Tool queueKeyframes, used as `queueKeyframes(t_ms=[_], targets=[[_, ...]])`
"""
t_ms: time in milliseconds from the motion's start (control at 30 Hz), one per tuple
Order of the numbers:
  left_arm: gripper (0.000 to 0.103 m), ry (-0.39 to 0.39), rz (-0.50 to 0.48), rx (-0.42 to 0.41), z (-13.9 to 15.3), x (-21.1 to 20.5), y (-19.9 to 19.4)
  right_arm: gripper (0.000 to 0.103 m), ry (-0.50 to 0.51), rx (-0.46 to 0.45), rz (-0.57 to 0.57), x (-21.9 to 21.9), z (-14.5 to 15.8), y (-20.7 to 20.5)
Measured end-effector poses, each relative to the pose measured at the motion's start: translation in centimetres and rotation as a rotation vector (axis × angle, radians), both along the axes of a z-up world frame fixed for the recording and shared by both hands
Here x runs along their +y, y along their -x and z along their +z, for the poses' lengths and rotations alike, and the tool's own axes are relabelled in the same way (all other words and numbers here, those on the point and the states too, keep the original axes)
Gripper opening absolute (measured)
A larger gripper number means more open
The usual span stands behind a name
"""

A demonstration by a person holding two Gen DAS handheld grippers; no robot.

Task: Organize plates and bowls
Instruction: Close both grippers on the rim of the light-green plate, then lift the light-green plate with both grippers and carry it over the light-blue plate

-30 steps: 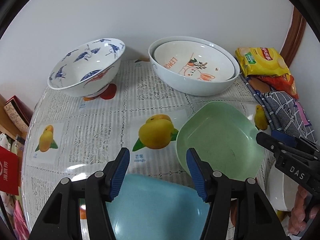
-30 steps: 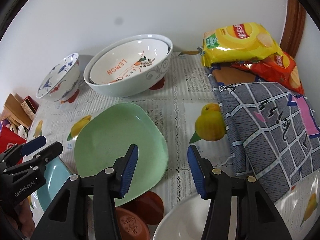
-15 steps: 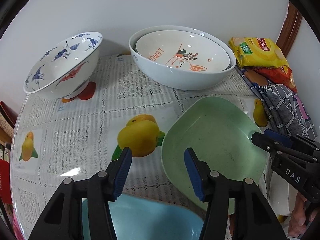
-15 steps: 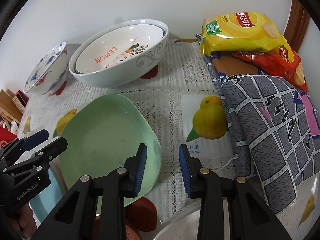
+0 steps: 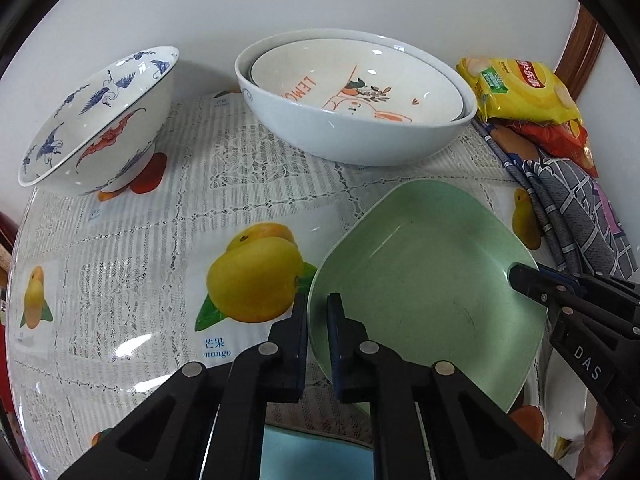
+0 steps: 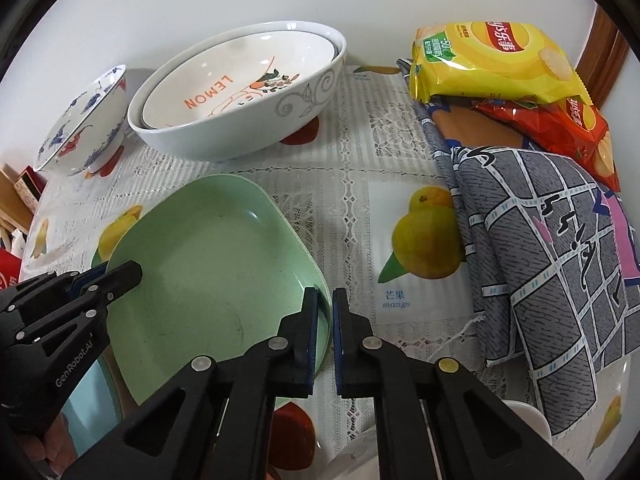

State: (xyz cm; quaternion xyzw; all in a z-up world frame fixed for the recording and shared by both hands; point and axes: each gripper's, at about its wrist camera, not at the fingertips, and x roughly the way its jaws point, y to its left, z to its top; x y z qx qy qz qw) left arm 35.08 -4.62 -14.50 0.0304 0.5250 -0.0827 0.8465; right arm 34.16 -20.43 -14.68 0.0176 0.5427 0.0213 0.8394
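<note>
A: Grippers? Quick.
B: Left gripper pinched tight on the near-left rim of the green plate. Right gripper clamped on the same plate's right rim. So the plate sits between the two, one on each side.

A: What's around?
B: Ahead of both: two nested bowls, the inner one printed "LEMON", the outer pale and glossy with a grey swirl. Front-left of the left gripper: a blue-and-red crane bowl, footed, tilted. That's three bowls there.

A: Right side?
B: Folded grey checked cloth just right of the right gripper. Two chip bags behind it, a yellow bag on a red bag, crinkly foil.

A: Below?
B: A blue plate under the left gripper, mostly hidden. A white dish edge at the right gripper's near right; can't tell if plate or bowl.

A: Surface?
B: Lacy tablecloth with mango prints, shiny. Green plate is matte, squarish with rounded corners.
</note>
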Motion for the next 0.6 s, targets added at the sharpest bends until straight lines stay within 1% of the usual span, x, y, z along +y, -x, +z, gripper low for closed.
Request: queueKeyframes(t_ms=[167,267,467,600], targets=[[0.008,0.019,0.003,-0.015,1.0,0.5,0.4,0.006,-0.023,-0.028,-0.009,-0.4,0.7,0.6],[0.008,0.023,0.001,-0.033,2.2,0.6,0.8,0.006,-0.035,-0.053,-0.014,-0.6,1.8,1.2],[0.008,0.033,0.005,-0.075,5.3,1.0,2.3,0.006,-0.051,-0.111,-0.018,-0.8,4.6,2.7],[0.008,0.039,0.006,-0.106,7.5,1.2,4.0,0.006,-0.064,-0.147,-0.02,-0.9,6.9,4.6]])
